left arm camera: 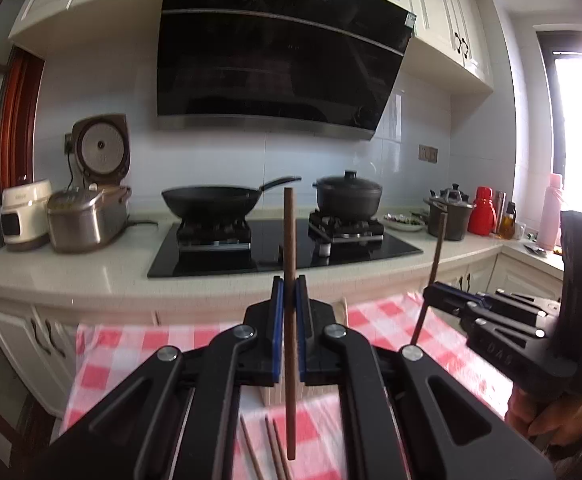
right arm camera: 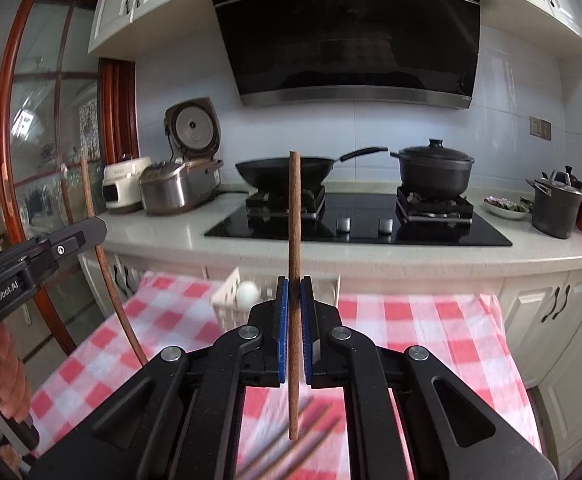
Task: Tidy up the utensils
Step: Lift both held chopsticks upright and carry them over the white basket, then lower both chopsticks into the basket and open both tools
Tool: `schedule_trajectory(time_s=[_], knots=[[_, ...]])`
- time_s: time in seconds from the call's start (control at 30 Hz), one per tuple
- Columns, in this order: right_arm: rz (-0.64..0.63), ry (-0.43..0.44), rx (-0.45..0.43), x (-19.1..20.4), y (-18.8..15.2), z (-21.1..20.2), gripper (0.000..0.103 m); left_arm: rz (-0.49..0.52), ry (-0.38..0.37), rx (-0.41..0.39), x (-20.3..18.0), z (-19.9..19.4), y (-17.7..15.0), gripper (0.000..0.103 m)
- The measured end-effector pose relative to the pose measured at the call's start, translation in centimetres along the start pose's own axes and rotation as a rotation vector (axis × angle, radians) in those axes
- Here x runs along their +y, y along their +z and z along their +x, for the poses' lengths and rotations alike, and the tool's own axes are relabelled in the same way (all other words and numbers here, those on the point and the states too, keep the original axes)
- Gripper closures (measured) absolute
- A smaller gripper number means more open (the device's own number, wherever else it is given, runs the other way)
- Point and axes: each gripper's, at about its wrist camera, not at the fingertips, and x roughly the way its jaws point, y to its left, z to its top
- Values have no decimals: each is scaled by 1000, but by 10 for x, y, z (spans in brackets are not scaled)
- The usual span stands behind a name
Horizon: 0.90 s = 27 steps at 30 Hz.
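From the left wrist, the left tool (left arm camera: 289, 300) is clamped on one brown chopstick (left arm camera: 289, 320) that stands straight up, and more chopsticks (left arm camera: 269, 452) lie on the checked cloth (left arm camera: 131, 352) right under it. The other tool (left arm camera: 437, 292) sits off to the right, pinching its own stick too. From the right wrist, the right tool (right arm camera: 294, 304) is squeezed shut on a second upright chopstick (right arm camera: 294, 280), and the white basket (right arm camera: 231, 300) (I think the sticks go in there) sits ahead and a bit left on the bench, so both sticks would drop in tip first.
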Motion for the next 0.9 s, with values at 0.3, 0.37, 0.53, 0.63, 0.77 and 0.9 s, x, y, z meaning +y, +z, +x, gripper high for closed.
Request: schedule_trajectory(time_s=[0.3, 0.37, 0.53, 0.63, 0.77, 0.9], knots=[[-33, -55, -12, 3, 57, 56, 96, 2, 79, -52, -5, 70, 81, 97], [-31, -60, -2, 1, 60, 67, 96, 6, 93, -52, -4, 83, 89, 97], [7, -43, 39, -6, 57, 97, 96, -58, 107, -35, 9, 118, 95, 97], [5, -30, 80, -9, 48, 115, 96, -91, 110, -4, 16, 136, 82, 97], [8, -28, 137, -13, 31, 133, 96, -125, 98, 56, 23, 159, 56, 97], [52, -17, 180, -23, 17, 144, 95, -132, 94, 108, 24, 174, 29, 97]])
